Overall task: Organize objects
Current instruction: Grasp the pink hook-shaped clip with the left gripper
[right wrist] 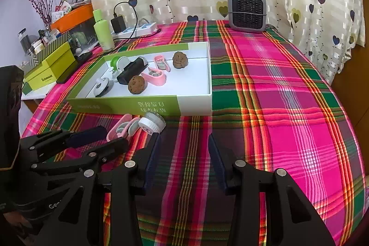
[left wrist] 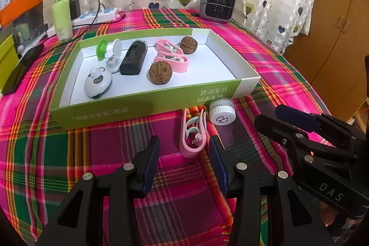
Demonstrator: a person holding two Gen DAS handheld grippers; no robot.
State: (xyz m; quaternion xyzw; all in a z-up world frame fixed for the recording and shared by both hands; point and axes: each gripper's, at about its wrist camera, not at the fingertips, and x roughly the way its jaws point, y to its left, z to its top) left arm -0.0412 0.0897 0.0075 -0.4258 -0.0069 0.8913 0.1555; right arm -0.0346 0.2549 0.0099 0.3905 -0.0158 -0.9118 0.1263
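"DAS" legible on the right tongs (left wrist: 297,123) in the left wrist view; "Gen…" partly legible on the left tongs (right wrist: 92,138) in the right. Chinese print on the green box (left wrist: 129,112), unreadable. Both tongs part open, gripping nothing. Pink clip (left wrist: 192,137) and white jar (left wrist: 221,112) on the plaid surface (left wrist: 69,153), beside the box. Yellow-green boxes (right wrist: 49,68) only in the right view.

A table draped in a pink, green and orange plaid cloth (left wrist: 69,153) carries a shallow green-and-white cardboard tray (left wrist: 143,105) near its middle. Just in front of the tray lie a pink plastic clip (left wrist: 191,142) and a small white screw-cap jar (left wrist: 221,113). Along the far edge stand a grey mini heater (left wrist: 218,2), a pale green bottle (left wrist: 61,13) and a white power strip (left wrist: 96,16).
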